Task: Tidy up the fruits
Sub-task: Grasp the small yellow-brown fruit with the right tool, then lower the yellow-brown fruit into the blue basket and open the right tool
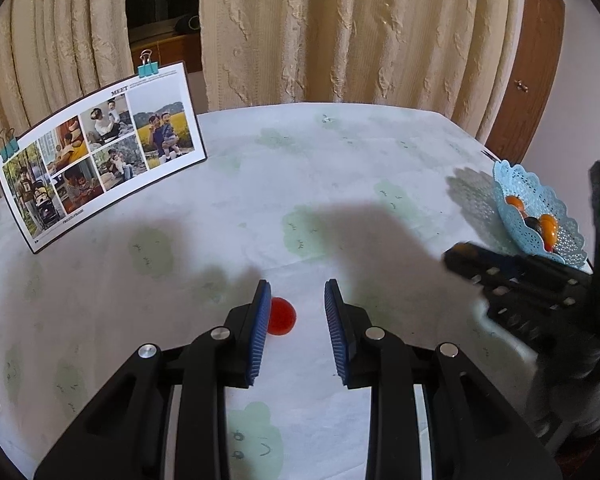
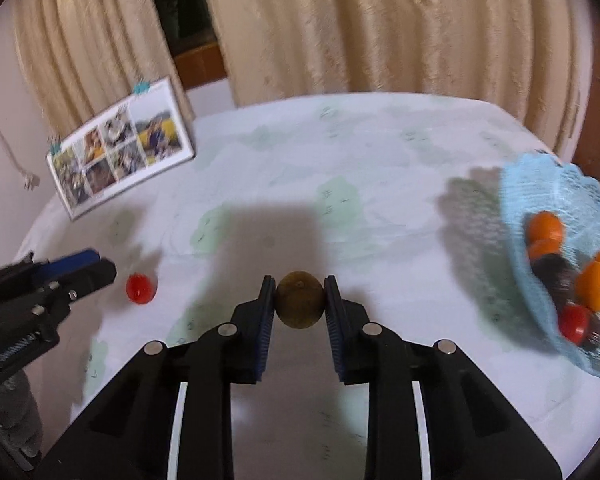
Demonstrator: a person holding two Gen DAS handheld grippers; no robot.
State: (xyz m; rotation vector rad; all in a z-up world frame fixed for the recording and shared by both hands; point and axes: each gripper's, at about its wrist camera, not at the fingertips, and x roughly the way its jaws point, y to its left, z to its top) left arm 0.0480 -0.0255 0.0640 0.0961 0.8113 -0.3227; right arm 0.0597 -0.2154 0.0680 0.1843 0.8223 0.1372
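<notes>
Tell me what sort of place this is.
Most likely a room in a home: a table under a printed cloth, cream curtains behind it, a clipped-up sheet of family photos and a blue lace fruit basket.

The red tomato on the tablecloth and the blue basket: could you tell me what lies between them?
In the right wrist view, the right gripper, shut on a brown kiwi, sits between the red tomato and the blue basket; otherwise only bare tablecloth.
</notes>
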